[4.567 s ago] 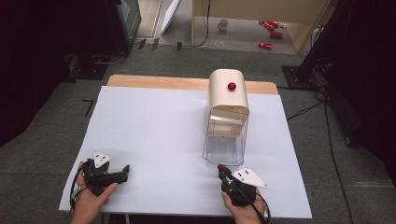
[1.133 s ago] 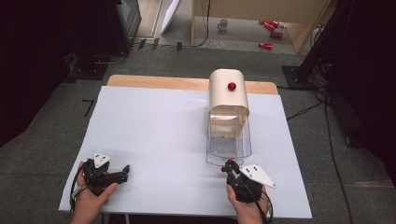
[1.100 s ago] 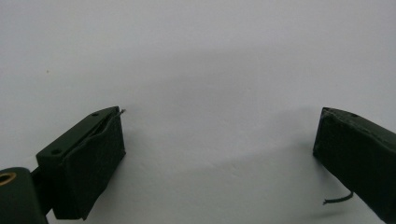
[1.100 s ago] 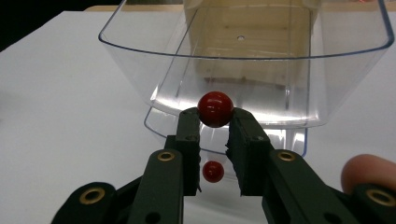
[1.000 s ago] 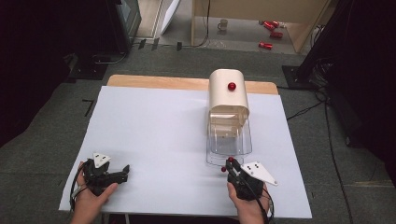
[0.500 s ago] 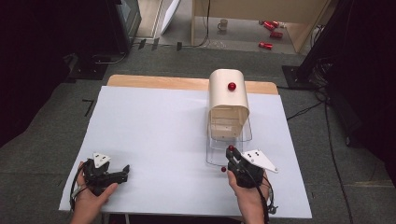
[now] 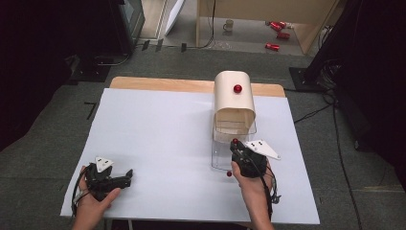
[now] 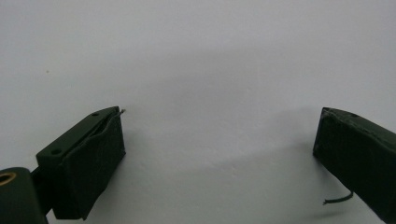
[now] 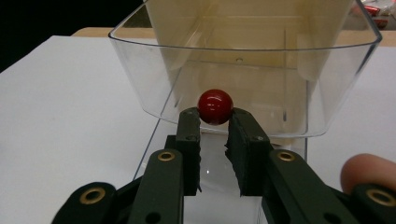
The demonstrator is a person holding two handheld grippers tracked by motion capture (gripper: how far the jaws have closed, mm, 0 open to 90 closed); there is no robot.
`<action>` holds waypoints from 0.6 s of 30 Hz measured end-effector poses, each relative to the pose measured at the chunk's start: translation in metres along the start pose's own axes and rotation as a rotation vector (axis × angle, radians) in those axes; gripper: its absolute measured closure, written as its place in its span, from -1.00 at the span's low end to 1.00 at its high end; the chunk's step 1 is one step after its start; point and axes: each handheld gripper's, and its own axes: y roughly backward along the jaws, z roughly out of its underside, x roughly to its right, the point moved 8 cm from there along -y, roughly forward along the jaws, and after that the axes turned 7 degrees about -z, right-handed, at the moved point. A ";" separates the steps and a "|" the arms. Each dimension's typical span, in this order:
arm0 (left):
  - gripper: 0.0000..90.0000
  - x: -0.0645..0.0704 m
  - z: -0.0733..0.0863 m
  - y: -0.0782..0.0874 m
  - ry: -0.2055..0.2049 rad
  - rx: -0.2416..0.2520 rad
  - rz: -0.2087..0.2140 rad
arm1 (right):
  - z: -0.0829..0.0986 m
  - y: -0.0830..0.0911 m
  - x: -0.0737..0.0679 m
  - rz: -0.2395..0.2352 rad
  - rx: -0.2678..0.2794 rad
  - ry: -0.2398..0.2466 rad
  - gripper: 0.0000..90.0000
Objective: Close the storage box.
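The right gripper [image 9: 215,122] has advanced, its fingers gripping the drawer's [image 9: 243,88] red knob [image 9: 215,107]; the left gripper [image 7: 111,178] is resting open.

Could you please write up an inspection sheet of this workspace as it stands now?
Surface: white sheet over a wooden table, bare apart from the items below.
Job's things: cream dispenser with a red knob; its clear tilting bin is pulled open by a red ball handle.
Clutter: nothing seen on the sheet.
Grippers: right tool shut on the ball handle; left tool open, low over bare sheet.
Cables: one trails from each tool; more lie on the floor at right.
Surroundings: grey carpet, red cans and a mug on the floor beyond the table.
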 end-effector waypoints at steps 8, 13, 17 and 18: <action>-0.96 0.000 0.000 0.000 0.000 0.000 0.000 | -0.009 -0.013 0.005 0.008 -0.007 0.000 0.68; -0.96 0.000 0.000 0.000 0.000 0.000 0.000 | -0.013 -0.020 0.006 0.010 -0.009 -0.001 0.68; -0.96 0.000 0.000 0.000 0.000 0.000 0.000 | -0.016 -0.025 0.009 0.012 -0.010 -0.003 0.68; -0.96 0.000 0.000 0.000 0.000 0.001 0.000 | -0.016 -0.025 0.009 0.012 -0.010 -0.003 0.68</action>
